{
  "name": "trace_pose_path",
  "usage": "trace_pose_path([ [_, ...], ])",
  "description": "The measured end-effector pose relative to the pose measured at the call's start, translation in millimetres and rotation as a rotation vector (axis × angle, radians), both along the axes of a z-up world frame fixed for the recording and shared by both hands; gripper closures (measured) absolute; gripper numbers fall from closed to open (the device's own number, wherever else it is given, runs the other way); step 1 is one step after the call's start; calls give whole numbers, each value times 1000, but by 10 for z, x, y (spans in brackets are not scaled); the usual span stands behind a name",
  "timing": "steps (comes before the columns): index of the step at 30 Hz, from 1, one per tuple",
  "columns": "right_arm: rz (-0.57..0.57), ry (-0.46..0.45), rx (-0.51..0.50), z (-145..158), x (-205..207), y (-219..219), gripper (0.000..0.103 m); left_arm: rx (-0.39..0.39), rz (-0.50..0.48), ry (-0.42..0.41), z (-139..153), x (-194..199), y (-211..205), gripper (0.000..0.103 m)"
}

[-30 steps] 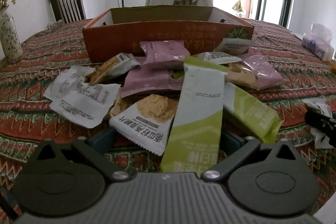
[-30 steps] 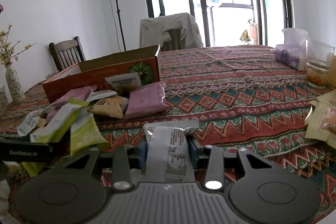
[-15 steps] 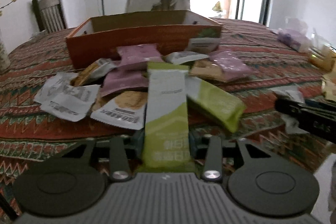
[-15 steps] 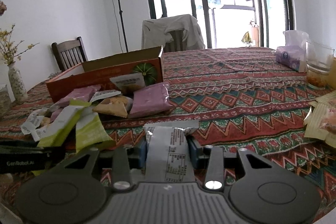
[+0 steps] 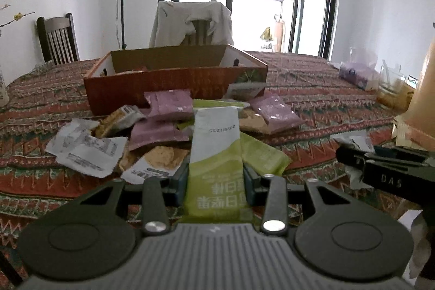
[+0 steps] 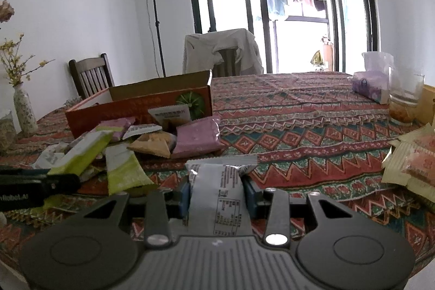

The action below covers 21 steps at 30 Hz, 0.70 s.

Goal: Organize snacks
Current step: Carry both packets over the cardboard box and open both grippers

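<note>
Your left gripper has its fingers clamped on a green-and-white snack bar, long axis pointing straight ahead at the orange cardboard box beyond the pile; your right gripper, farther off, pinches a silver packet.

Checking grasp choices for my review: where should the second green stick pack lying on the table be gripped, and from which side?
Grip the second green stick pack across its narrow width at the near end, coming from the table's near edge: it lies flat and long, that end clear of the pile.
</note>
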State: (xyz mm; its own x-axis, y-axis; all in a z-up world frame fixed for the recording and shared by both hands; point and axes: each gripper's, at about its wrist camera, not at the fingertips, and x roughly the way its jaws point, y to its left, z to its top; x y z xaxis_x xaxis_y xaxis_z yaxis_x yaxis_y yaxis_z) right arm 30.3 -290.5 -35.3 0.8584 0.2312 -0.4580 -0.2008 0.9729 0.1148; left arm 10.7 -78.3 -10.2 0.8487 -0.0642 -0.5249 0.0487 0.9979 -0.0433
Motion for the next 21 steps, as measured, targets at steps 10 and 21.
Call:
trace_pose_path([
  [10, 4, -55, -20, 193, 20, 110, 64, -31, 30, -76, 221, -1, 164, 63],
  [21, 17, -145, -17, 569, 422, 327, 64, -83, 68, -158, 573, 368, 411, 63],
])
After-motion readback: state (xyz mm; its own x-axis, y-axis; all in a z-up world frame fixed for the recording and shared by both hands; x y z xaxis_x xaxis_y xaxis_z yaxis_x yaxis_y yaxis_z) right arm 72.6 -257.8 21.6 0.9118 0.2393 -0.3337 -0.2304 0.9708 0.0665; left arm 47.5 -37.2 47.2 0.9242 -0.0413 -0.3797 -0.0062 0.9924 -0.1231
